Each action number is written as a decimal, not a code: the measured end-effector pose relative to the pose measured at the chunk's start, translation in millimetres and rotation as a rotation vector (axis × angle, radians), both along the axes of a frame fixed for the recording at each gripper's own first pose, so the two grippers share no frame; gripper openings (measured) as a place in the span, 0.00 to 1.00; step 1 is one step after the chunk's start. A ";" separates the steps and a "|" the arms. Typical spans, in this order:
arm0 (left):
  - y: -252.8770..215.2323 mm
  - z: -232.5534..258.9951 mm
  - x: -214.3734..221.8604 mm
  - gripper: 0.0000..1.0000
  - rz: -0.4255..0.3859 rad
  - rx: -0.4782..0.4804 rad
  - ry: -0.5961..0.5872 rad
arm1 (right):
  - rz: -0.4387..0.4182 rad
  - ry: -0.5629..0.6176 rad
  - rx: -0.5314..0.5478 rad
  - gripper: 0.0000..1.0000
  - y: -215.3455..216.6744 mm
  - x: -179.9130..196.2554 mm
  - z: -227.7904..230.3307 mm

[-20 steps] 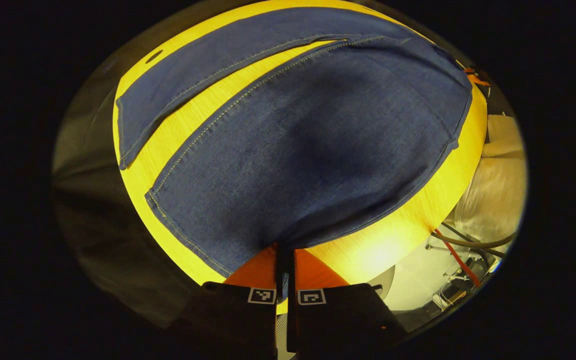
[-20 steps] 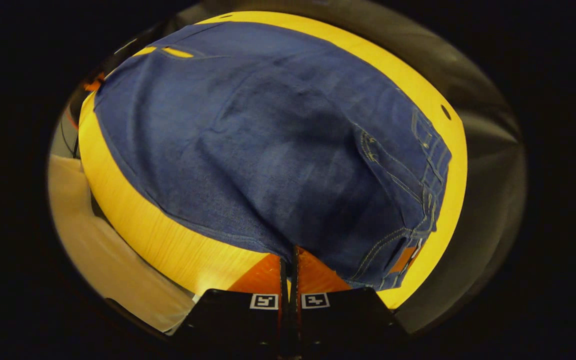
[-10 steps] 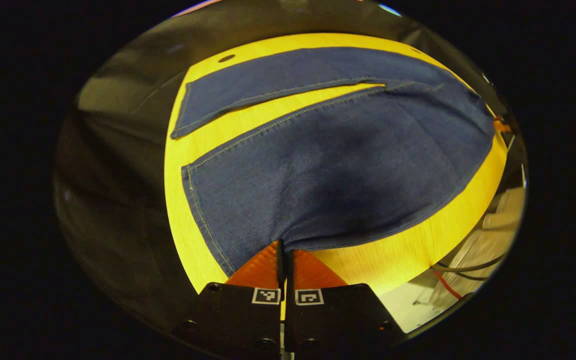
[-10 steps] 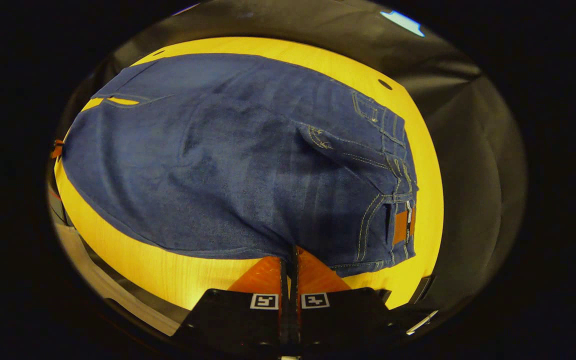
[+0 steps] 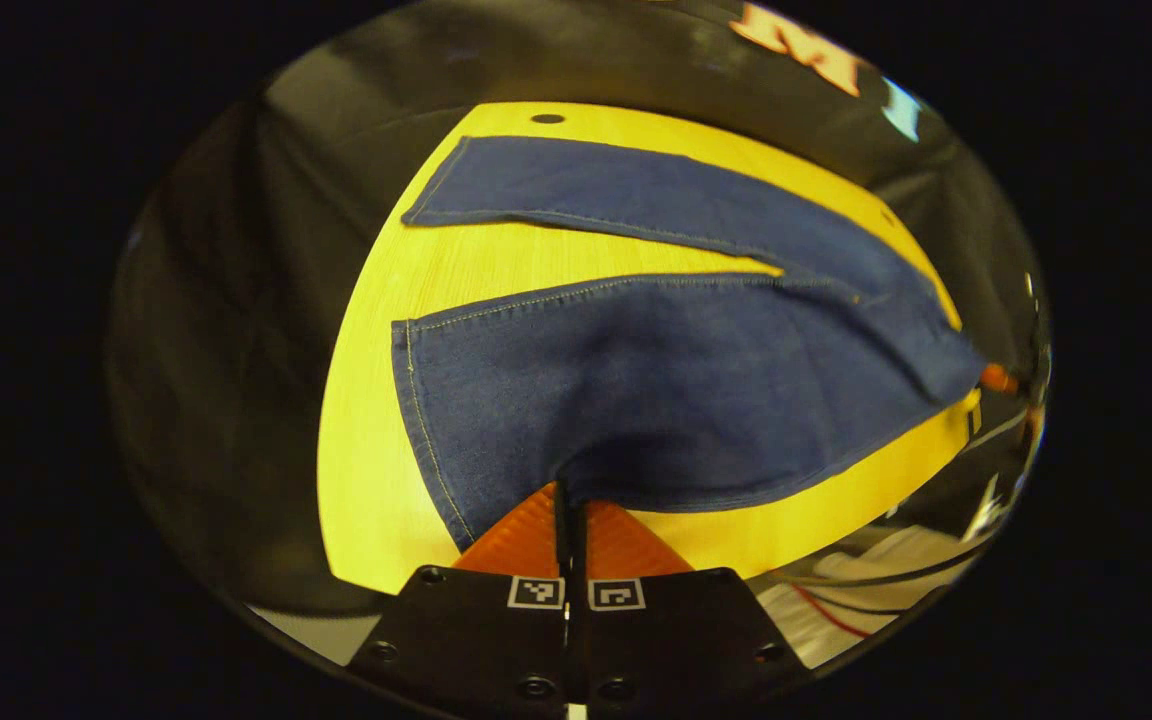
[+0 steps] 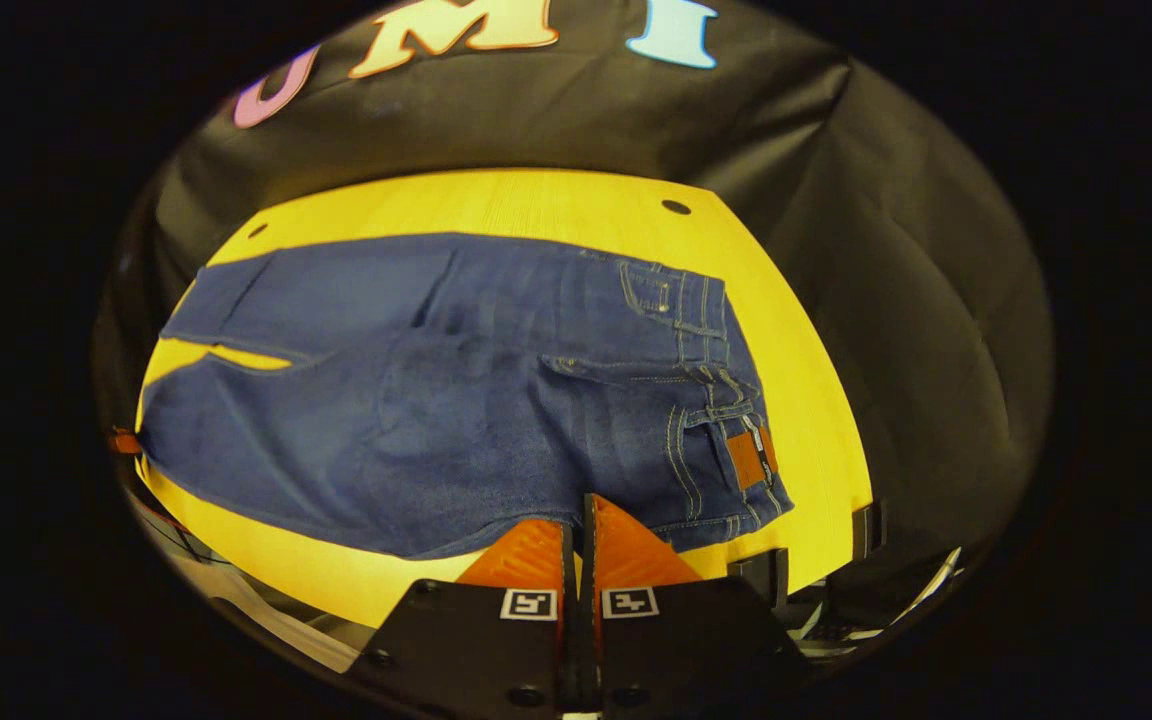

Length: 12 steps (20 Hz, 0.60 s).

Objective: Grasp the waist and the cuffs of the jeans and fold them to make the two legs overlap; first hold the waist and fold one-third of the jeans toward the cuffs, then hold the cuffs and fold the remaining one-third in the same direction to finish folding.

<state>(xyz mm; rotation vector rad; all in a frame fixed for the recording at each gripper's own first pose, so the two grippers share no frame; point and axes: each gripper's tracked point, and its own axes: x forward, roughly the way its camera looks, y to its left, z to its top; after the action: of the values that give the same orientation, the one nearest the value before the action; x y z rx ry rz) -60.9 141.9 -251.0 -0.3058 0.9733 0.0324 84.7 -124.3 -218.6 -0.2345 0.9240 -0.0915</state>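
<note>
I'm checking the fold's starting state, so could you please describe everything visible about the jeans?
The jeans are dark blue denim with pale stitching, lying spread on the yellow wooden table. The two legs lie apart, a wedge of table between them; nothing is folded yet. The far leg lies flat. The near leg's edge is pinched and raised by the left gripper. At the waist, with belt loops, pockets and a brown patch, the right gripper pinches the near edge.
</note>
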 end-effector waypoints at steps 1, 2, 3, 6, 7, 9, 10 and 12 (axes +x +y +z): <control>-1.3 7.0 5.5 0.00 0.025 -0.046 -0.004 | -0.006 -0.012 0.019 0.00 0.5 2.6 3.8; 3.5 17.6 6.8 0.00 0.044 -0.064 -0.009 | -0.009 -0.021 0.035 0.02 0.6 5.9 9.4; 9.8 29.1 9.7 0.00 0.060 -0.062 -0.006 | -0.012 -0.032 0.051 0.02 -1.2 9.2 15.1; 22.1 53.3 22.6 0.00 0.076 -0.032 0.016 | -0.029 -0.074 0.088 0.02 6.9 23.5 39.9; 22.7 62.8 25.5 0.00 0.074 -0.026 0.011 | -0.034 -0.086 0.101 0.02 10.5 28.4 47.1; 24.9 81.3 34.7 0.00 0.052 -0.007 0.019 | -0.023 -0.102 0.119 0.00 16.5 42.5 58.5; 28.1 88.3 43.1 0.00 0.039 0.008 0.026 | -0.016 -0.100 0.120 0.02 19.0 50.8 62.9; 34.5 102.4 58.2 0.00 0.023 0.022 0.050 | 0.010 -0.094 0.119 0.02 24.0 70.5 69.5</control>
<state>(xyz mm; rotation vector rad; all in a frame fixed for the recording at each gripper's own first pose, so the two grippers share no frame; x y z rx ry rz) -2.8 176.4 -148.6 -0.2970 1.0179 0.0722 155.2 -100.3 -149.1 -0.1236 0.8317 -0.0382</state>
